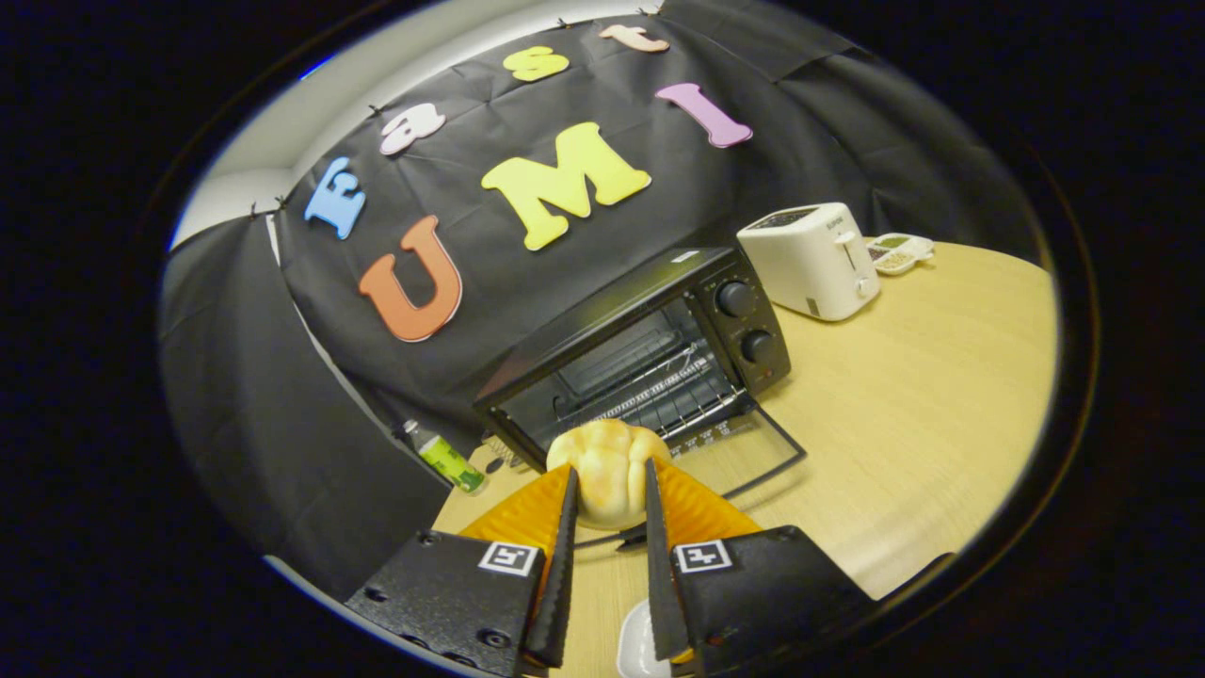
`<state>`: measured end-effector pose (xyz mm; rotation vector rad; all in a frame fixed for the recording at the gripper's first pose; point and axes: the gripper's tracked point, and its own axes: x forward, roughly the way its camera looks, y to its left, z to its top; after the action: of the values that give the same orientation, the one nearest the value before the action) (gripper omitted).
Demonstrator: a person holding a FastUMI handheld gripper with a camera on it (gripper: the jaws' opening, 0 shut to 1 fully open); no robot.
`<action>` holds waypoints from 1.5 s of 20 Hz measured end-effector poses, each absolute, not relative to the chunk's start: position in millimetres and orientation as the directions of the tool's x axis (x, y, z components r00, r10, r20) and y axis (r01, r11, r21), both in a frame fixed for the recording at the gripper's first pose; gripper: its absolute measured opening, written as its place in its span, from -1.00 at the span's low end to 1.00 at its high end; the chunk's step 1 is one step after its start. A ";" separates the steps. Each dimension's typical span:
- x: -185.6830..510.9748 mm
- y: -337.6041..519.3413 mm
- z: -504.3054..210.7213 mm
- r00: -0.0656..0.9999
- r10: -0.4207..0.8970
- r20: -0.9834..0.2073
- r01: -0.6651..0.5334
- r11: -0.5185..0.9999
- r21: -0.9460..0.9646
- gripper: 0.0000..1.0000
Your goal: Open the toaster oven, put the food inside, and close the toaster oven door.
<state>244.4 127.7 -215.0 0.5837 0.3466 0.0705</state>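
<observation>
Right now the tool (pixel 610 490) has its two fingers closed in on a pale golden, lumpy bread roll (pixel 607 466), one finger pressing each side, so the roll sits pinched between them low in the middle of the frame. The roll is held just in front of the black toaster oven (pixel 650 358), whose glass door (pixel 744 452) is folded down flat onto the light wooden surface (pixel 923 395). Inside the oven's cavity a wire rack (pixel 659 391) shows, just beyond the roll. Two round knobs (pixel 744 320) sit on the oven's right panel. To the upper right of the frame stands a white pop-up toaster (pixel 814 259), with a small white dish of greenish bits (pixel 899 252) beside it. At lower left, near the oven's corner, lies a green-labelled bottle (pixel 442 457).
</observation>
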 end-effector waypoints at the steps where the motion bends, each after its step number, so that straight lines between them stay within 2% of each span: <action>1: 261.0 128.7 -218.2 0.937 0.156 -0.312 0.037 0.845 0.534 -0.21; 5: 325.0 128.9 -239.6 0.929 0.120 -0.349 0.073 0.867 0.492 -0.21; 10: 385.5 148.8 -258.2 0.918 0.125 -0.377 0.051 0.905 0.422 -0.20; 13: 404.2 157.7 -272.7 0.897 0.130 -0.422 0.072 0.900 0.431 -0.20; 16: 416.8 155.9 -276.7 0.905 0.108 -0.411 0.078 0.909 0.410 -0.19; 18: 421.5 156.8 -278.5 0.908 0.093 -0.409 0.076 0.922 0.380 -0.05; 21: 418.6 159.1 -280.0 0.901 0.080 -0.427 0.078 0.938 0.339 0.39; 23: 412.2 163.2 -275.1 0.900 0.086 -0.428 0.077 0.934 0.349 0.59; 30: 368.9 164.1 -250.3 0.909 0.074 -0.410 0.061 0.950 0.307 0.62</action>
<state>368.9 164.1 -250.3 0.3210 0.4314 0.0068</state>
